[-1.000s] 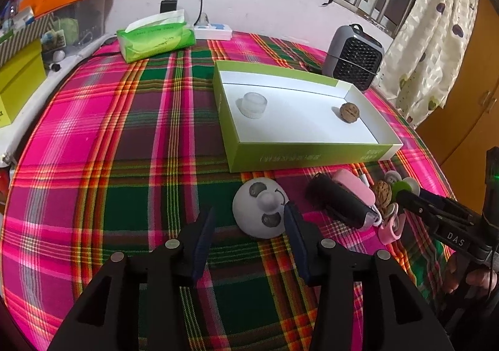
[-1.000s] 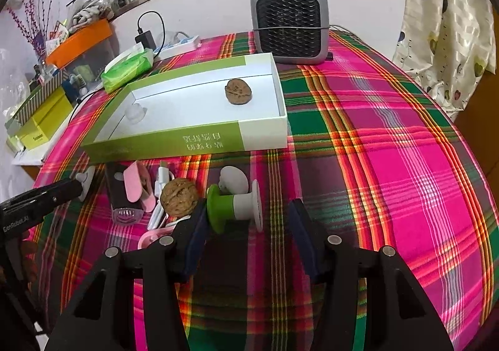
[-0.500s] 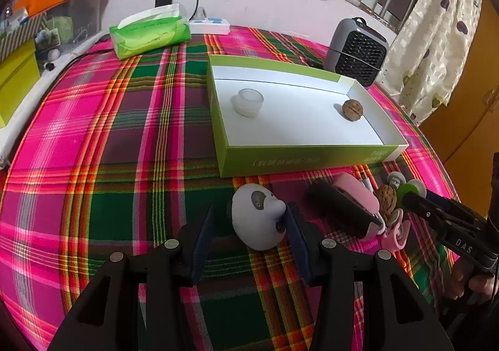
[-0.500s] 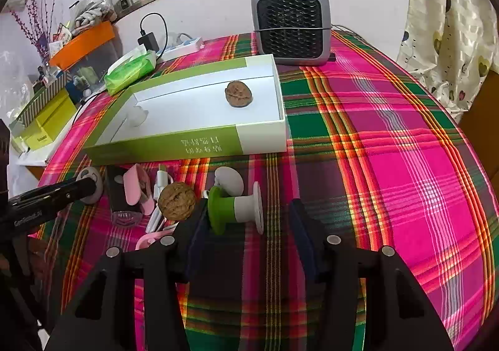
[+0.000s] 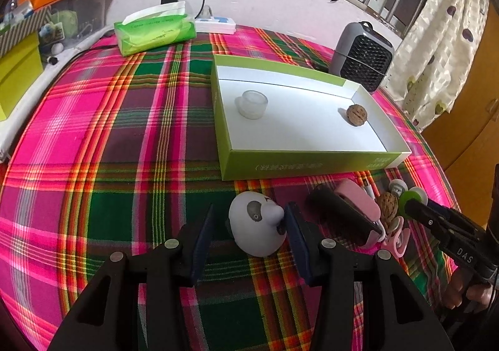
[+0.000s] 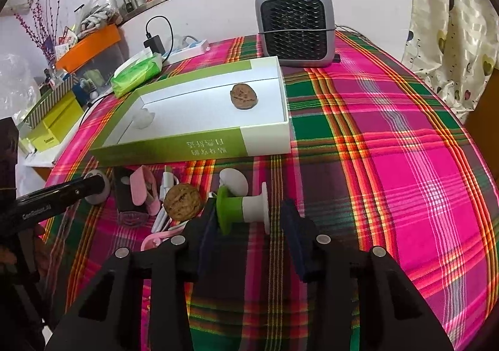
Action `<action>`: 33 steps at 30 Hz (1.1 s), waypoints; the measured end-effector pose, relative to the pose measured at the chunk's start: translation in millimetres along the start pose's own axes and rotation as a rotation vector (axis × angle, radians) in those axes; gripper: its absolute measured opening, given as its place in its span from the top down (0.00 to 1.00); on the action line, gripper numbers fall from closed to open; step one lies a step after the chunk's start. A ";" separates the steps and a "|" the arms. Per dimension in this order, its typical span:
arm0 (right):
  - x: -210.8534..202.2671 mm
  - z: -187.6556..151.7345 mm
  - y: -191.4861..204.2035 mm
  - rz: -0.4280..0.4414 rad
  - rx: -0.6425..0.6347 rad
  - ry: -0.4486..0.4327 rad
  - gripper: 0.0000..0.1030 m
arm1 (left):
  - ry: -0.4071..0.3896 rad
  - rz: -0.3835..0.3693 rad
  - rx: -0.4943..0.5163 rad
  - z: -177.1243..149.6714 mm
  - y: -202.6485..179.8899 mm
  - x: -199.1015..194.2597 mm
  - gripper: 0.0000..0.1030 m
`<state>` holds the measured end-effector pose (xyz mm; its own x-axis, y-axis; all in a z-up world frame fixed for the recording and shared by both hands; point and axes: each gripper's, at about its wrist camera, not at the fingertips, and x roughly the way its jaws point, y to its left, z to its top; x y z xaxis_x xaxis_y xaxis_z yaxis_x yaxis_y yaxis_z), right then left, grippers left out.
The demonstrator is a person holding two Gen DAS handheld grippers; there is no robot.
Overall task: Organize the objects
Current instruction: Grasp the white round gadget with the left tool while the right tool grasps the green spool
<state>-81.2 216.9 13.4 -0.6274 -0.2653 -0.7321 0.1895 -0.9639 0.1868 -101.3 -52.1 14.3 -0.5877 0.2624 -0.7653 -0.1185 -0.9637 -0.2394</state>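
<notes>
Jaws around grey panda-faced toy (image 5: 255, 228)

Right gripper (image 6: 249, 220) closing around green-and-white spool (image 6: 244, 206), right pad apart.

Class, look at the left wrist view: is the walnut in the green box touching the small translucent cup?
No, the walnut lies apart from the translucent cup.

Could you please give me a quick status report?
Left hand-held gripper open around grey rounded toy. Right hand-held gripper closing around green-and-white spool. Brown walnut close beside.
</notes>
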 end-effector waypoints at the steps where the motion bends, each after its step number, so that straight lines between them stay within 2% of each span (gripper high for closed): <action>1: 0.0 0.0 0.7 0.003 -0.001 0.000 0.61 | 0.000 0.000 0.001 -0.1 -0.1 0.0 0.58; 4: -0.1 -0.1 2.7 0.012 -0.007 -0.001 0.65 | 0.000 -0.009 -0.004 -0.1 0.4 0.1 0.64; 8: -0.6 -0.7 2.0 0.013 -0.004 -0.003 0.66 | -0.002 -0.016 -0.004 -0.9 0.1 -0.4 0.67; 33: -2.5 -0.7 -0.2 0.016 0.002 -0.013 0.67 | -0.015 -0.007 0.001 -1.5 1.2 -6.9 0.70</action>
<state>-79.2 217.7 14.7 -0.6343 -0.2809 -0.7203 0.1978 -0.9596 0.2001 -96.1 -55.1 18.4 -0.5989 0.2683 -0.7546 -0.1232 -0.9619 -0.2442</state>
